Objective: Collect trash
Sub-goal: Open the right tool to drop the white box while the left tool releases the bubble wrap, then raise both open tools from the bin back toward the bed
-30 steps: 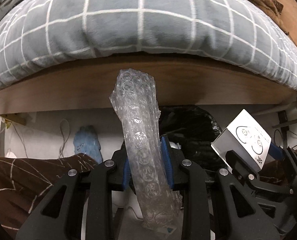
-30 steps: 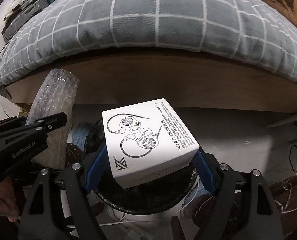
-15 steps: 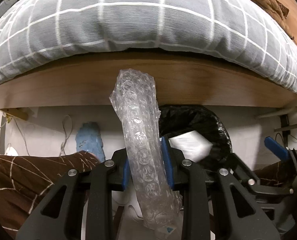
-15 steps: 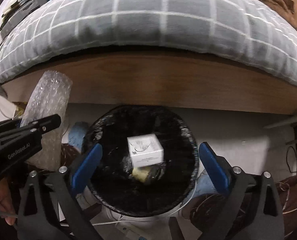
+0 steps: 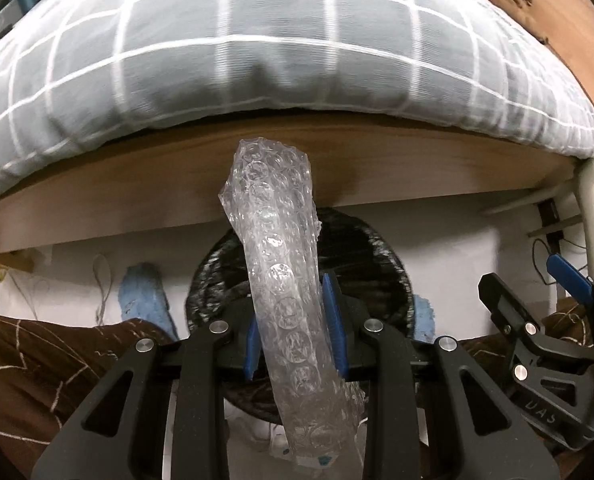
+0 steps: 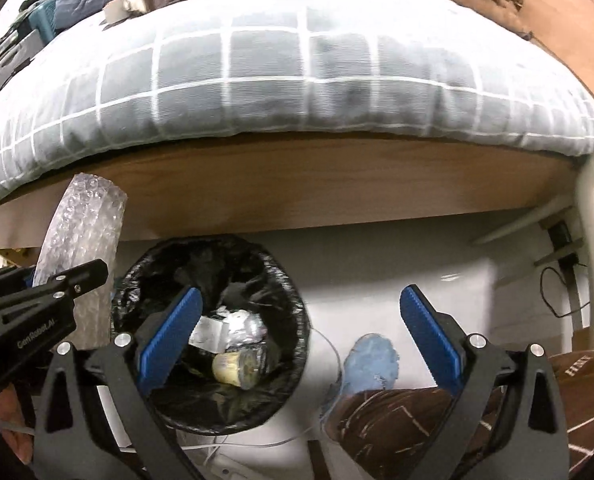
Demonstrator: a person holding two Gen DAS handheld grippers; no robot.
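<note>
A: Left gripper [image 5: 295,332] clamped tight on the roll of bubble wrap [image 5: 283,280]; the roll stands nearly upright, leaning a touch, right over the black-lined trash bin [image 5: 381,264] by the bed frame [image 5: 137,200].

B: And the right gripper [image 6: 301,334] — its jaws have just been opening, blue pads spread wide with nothing between them; the left pad hangs over the bin — a small white box [image 6: 209,334] and a yellowish cup [image 6: 237,370] lie inside.

The left tongs [image 5: 295,332] point steeply down, blue pads clamped tight. The right tongs [image 6: 303,334] tilt down too, their jaws just opened wide with nothing between them.
</note>
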